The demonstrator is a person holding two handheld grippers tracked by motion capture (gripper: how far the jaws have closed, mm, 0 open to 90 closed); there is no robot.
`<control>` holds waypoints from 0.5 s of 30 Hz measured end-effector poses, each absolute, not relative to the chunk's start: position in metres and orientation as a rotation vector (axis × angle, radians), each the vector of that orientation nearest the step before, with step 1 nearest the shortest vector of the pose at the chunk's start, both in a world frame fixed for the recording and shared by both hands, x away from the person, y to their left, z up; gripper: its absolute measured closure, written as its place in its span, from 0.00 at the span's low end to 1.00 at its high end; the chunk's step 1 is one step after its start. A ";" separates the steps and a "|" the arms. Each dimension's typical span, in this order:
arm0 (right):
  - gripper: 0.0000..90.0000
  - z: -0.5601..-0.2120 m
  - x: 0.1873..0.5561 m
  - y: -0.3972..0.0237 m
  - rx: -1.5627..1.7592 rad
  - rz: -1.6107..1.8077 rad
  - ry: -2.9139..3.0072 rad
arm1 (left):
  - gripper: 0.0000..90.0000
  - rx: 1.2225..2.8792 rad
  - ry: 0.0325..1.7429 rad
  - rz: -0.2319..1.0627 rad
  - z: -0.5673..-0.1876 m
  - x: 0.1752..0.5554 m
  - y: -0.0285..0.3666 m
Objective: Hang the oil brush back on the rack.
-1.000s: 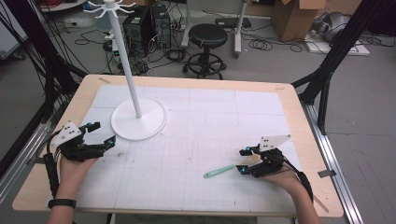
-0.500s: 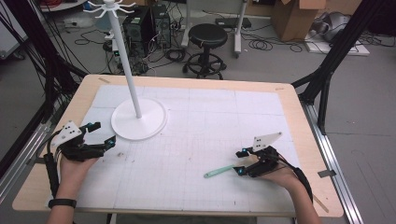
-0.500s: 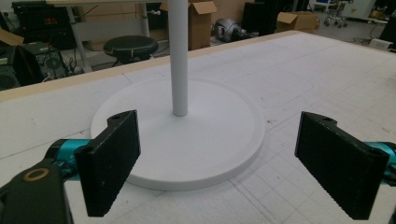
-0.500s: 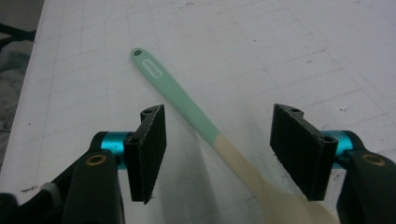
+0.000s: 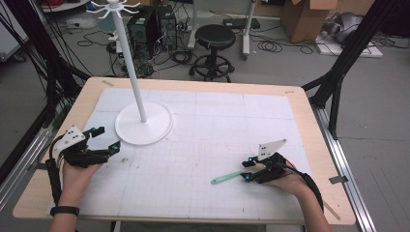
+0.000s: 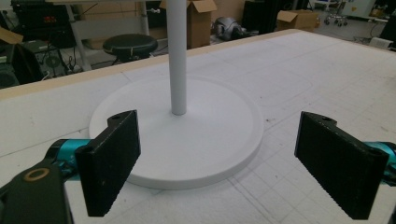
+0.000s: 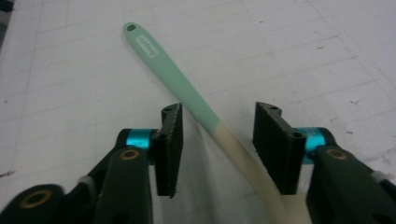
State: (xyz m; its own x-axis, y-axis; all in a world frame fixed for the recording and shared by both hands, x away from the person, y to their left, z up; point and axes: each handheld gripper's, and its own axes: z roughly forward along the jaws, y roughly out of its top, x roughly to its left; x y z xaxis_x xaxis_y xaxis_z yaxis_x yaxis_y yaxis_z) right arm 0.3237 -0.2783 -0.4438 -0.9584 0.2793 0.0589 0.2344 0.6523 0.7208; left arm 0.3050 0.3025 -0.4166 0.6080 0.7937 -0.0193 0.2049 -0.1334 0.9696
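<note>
Item: one mint-and-cream spatula [image 7: 196,100], laid flat on the white gridded mat [image 5: 203,145] at the near right of the table.

Right gripper [image 7: 217,140]: jaws had just been closing around the handle, which passed slantwise between them; the pads were not yet seen pressing on it, though contact at the right pad could not be ruled out.

Left gripper [image 6: 233,158]: jaws spread wide, nothing between them, facing the white hook stand [image 6: 177,126].

Handling note: a better grip would be had if the handle were centred and squared to the pads before closing.

Count: spatula, one; stand, one; grippers, two.
</note>
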 end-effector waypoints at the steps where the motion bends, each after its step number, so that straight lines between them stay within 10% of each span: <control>1: 0.68 -0.444 0.324 -0.279 0.455 1.211 2.796 | 0.17 1.663 0.835 0.626 -0.416 0.305 0.303; 15: 0.81 -0.442 0.319 -0.276 0.431 1.151 2.783 | 0.17 1.662 0.837 0.626 -0.416 0.304 0.302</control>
State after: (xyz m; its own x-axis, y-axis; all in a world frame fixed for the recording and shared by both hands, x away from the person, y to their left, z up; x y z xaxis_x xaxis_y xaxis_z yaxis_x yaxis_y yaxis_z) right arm 0.3192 -0.2761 -0.4415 -0.9550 0.2962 0.0162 0.2211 0.6742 0.7047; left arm 0.3044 0.3022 -0.4161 0.6079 0.7937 -0.0207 0.2040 -0.1310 0.9702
